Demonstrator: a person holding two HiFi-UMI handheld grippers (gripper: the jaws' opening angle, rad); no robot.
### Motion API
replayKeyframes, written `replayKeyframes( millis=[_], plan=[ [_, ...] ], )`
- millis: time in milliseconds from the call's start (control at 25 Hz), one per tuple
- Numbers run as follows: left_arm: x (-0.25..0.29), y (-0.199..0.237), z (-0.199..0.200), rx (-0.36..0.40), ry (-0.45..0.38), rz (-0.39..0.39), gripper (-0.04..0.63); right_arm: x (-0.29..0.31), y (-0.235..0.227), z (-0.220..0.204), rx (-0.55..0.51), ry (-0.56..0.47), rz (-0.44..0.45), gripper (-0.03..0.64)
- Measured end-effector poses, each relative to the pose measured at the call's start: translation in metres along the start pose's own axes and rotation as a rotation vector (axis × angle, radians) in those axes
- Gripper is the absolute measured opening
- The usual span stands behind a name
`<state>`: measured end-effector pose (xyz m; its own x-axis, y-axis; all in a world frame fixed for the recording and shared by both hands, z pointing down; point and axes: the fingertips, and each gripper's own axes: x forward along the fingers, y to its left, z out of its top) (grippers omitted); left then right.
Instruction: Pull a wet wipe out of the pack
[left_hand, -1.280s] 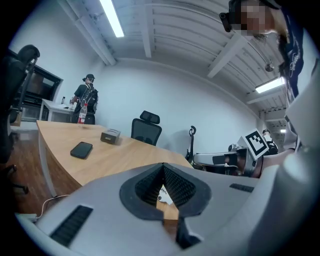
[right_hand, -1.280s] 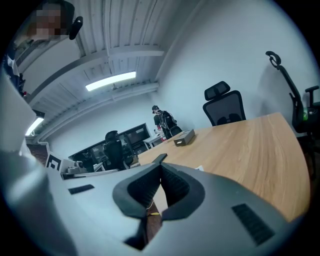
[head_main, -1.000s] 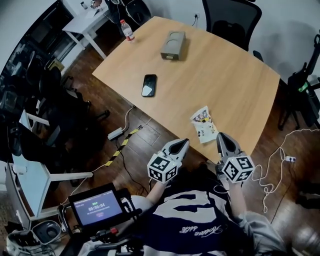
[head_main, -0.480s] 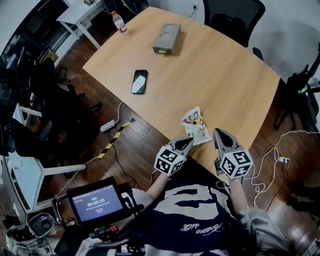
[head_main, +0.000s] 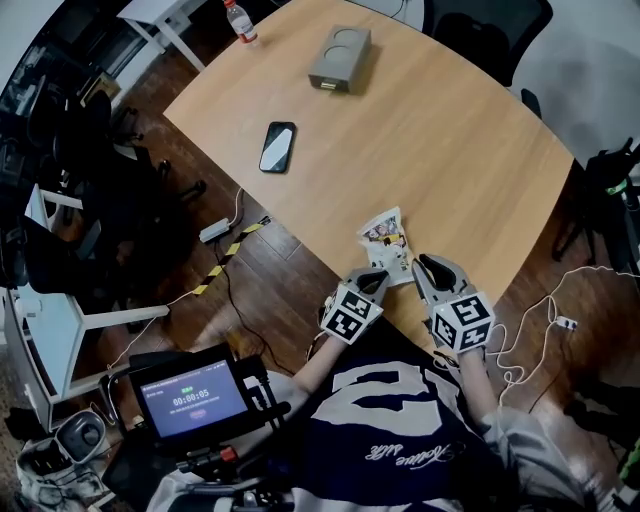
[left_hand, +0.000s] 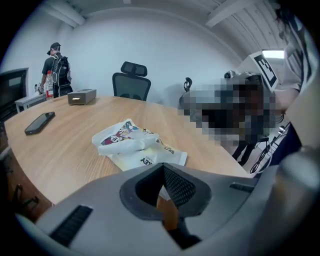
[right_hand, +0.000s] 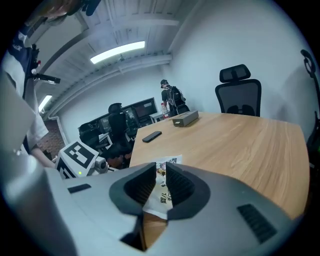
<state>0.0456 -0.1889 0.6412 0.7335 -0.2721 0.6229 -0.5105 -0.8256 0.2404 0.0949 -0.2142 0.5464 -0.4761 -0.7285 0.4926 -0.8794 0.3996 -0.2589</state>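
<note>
Just at twelve o'clock from my clenched, empty left tongs (head_main: 374, 279), the white cartoon-printed plastic wipe pack (head_main: 385, 243) is lying near the pale wooden bench (head_main: 470, 150) edge, long axis twelve-to-six. My right tongs (head_main: 426, 266) are opening, empty, at its four o'clock.

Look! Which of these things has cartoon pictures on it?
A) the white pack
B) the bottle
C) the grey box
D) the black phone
A: the white pack, lying near the close edge of the table, is printed with colourful cartoon figures. The phone is plain black, and the grey box and bottle show no cartoons.
</note>
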Motion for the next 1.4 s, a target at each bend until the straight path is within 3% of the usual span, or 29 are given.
replayKeyframes(
  millis=[520, 760, 1000, 1080, 1400],
  plan=[
    [0.019, 0.002, -0.009, -0.026, 0.002, 0.005, 0.003, 0.050, 0.017, -0.037, -0.281, 0.191, 0.159, 0.101],
    [0.021, 0.003, -0.010, -0.043, 0.018, -0.002, 0.003, 0.073, 0.016, -0.054, -0.454, 0.281, 0.164, 0.117],
    [0.023, 0.002, -0.009, -0.042, 0.008, -0.006, 0.003, 0.086, 0.010, -0.058, -0.448, 0.296, 0.131, 0.098],
    [0.023, 0.001, -0.009, -0.043, 0.009, -0.011, 0.003, 0.086, 0.010, -0.057, -0.441, 0.293, 0.116, 0.034],
    [0.021, 0.002, -0.011, -0.053, 0.024, -0.024, 0.003, 0.077, 0.013, -0.048, -0.345, 0.261, 0.109, 0.026]
  ],
)
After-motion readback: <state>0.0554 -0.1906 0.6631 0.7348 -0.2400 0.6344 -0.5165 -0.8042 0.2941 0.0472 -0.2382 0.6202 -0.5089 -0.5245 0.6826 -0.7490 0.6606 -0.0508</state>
